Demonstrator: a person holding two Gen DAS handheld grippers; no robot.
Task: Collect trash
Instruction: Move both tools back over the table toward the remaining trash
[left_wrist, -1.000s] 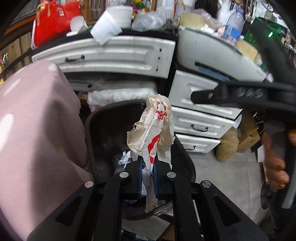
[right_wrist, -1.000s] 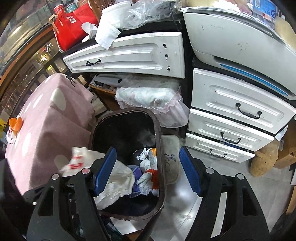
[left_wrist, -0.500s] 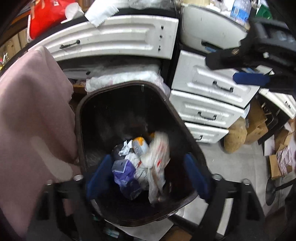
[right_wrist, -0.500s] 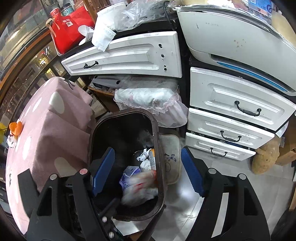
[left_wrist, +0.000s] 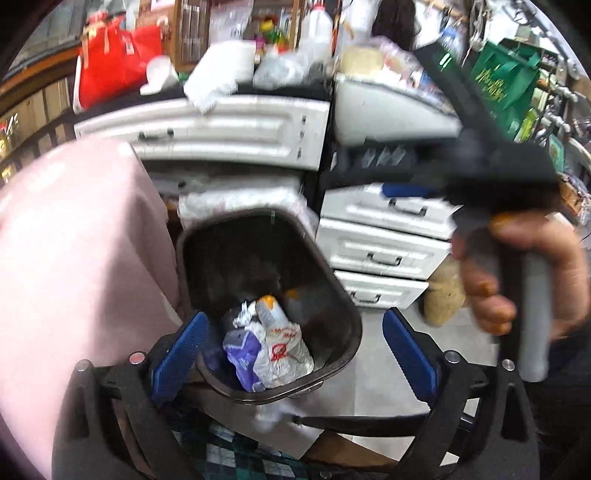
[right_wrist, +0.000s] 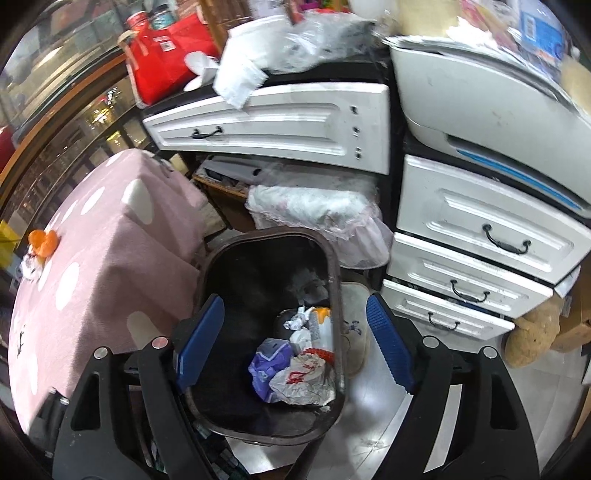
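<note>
Gaping wide, both tongs (left_wrist: 291, 354) (right_wrist: 295, 341) hold nothing above the bin (right_wrist: 334, 280); only the left view shows a hand (left_wrist: 528, 273).

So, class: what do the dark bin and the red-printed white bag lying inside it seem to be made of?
Bin: probably moulded plastic, dark brown with a dull sheen; its rim is smooth, rounded and seamless.
Bag: thin plastic film, likely; it lies crumpled in sharp, shiny creases and looks slightly see-through.
</note>
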